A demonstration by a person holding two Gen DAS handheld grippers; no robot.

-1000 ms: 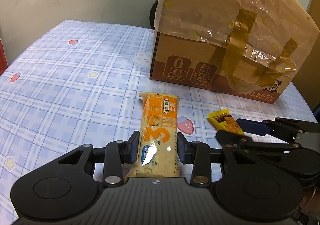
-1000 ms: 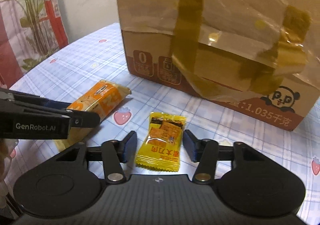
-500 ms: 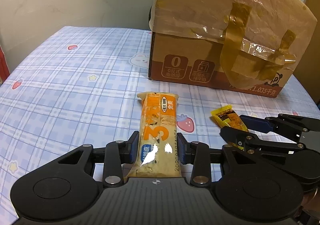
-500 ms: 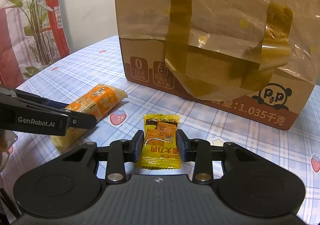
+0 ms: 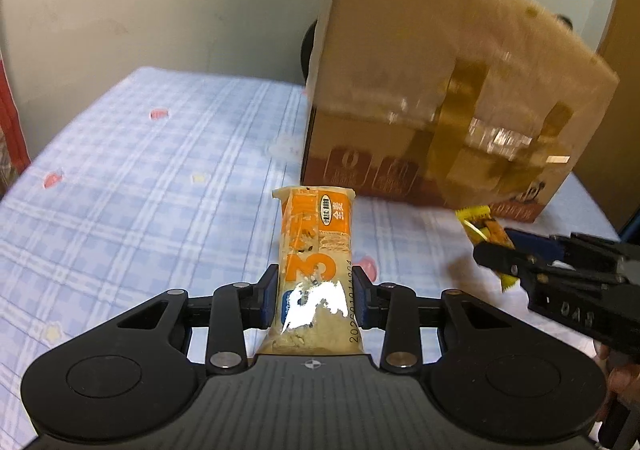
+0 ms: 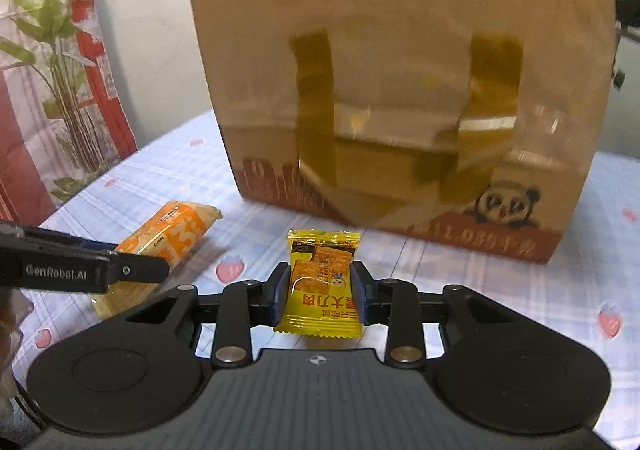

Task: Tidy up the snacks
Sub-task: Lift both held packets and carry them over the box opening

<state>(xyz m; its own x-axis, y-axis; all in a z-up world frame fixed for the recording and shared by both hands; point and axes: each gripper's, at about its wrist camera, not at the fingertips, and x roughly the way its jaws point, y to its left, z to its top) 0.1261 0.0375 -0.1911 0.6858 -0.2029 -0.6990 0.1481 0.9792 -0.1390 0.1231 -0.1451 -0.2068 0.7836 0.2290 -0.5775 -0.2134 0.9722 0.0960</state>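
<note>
Left wrist view: the left gripper (image 5: 316,300) is clamped on a long orange snack bar (image 5: 316,266). Its two blue pads (image 5: 269,300) press against the wrapper's sides near the lower end, so the jaws stand only as far apart as the bar is wide. The bar sticks out forward past the fingertips, its far end pointing toward the cardboard box (image 5: 448,110), which stands on the checked tablecloth (image 5: 140,178) and is patched with brown tape and clear film. The bar looks raised off the cloth. At the right edge the right gripper (image 5: 508,250) reaches in from the side with a small yellow snack packet (image 5: 482,230) caught between its fingers. Part of a hand shows at the bottom right corner, behind that gripper's body.

Right wrist view: the right gripper (image 6: 320,292) is closed on the yellow snack packet (image 6: 322,282). Its jaws have just been closing, and the pads (image 6: 358,292) now pinch the packet at its middle, with the crimped ends free above and below. The packet appears lifted clear of the tablecloth (image 6: 256,226). The cardboard box (image 6: 400,90) stands just behind, blurred, with a panda drawn low on its front. At the left the left gripper (image 6: 132,270) comes in from the side, holding the orange snack bar (image 6: 172,234), whose far end points toward the box. A potted plant (image 6: 48,62) stands beyond the table edge at the upper left.
</note>
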